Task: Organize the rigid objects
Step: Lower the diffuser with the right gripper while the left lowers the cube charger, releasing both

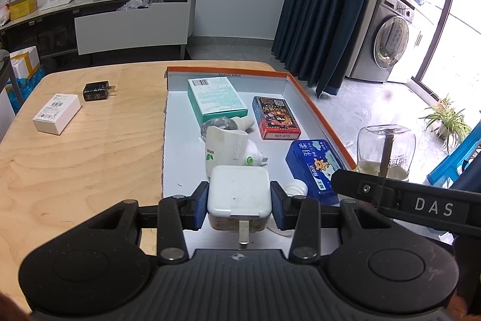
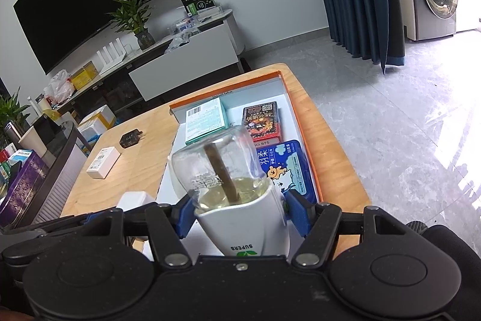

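Left gripper (image 1: 239,205) clamps a square white plug-in charger (image 1: 239,194) above the orange-rimmed shallow cardboard tray (image 1: 312,103); right gripper (image 2: 239,214) grips one white "SUPERS" glass-bottled diffuser (image 2: 243,226). Inside the tray, one red card box (image 1: 276,118) reads "NO.975".

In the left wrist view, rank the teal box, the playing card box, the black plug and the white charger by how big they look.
1. white charger, though it is nearest the camera, so unsure
2. teal box
3. playing card box
4. black plug

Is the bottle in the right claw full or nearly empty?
Nearly empty: the glass bottle in the right claw holds only a shallow yellowish pool around its brown wick; the rest is clear.
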A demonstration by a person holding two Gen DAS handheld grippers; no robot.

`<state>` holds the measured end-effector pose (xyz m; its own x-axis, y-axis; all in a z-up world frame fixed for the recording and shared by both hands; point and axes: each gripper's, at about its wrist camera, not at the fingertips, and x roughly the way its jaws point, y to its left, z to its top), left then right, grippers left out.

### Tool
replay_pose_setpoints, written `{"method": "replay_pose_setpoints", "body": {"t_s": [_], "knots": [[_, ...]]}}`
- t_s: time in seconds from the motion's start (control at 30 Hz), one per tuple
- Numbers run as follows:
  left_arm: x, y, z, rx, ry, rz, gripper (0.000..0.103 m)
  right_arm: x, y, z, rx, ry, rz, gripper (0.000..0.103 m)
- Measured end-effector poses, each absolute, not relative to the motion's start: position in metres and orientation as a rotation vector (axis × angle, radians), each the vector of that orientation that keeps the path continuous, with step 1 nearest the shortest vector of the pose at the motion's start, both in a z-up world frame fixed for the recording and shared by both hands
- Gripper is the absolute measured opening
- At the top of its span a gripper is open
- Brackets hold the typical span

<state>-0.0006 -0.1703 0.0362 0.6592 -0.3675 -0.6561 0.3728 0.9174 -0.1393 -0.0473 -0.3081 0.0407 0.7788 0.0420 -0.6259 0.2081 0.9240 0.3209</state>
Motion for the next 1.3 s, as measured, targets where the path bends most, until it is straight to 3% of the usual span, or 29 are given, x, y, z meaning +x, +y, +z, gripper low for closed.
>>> {"method": "replay_pose_setpoints", "body": {"t_s": [0.73,1.2,1.3], "knots": [[0.002,-0.172,0.036,0.012,0.746,-0.417,0.043,-0.044,-0.302,0.038,0.387,0.684,-0.081,0.077],[0.006,-0.178,0.030,0.011,0.752,-0.451,0.042,-0.053,-0.312,0.053,0.405,0.596,-0.099,0.078],[0.005,-0.180,0.031,0.001,0.751,-0.471,0.048,-0.055,-0.311,0.055,0.401,0.584,-0.106,0.078]]}}
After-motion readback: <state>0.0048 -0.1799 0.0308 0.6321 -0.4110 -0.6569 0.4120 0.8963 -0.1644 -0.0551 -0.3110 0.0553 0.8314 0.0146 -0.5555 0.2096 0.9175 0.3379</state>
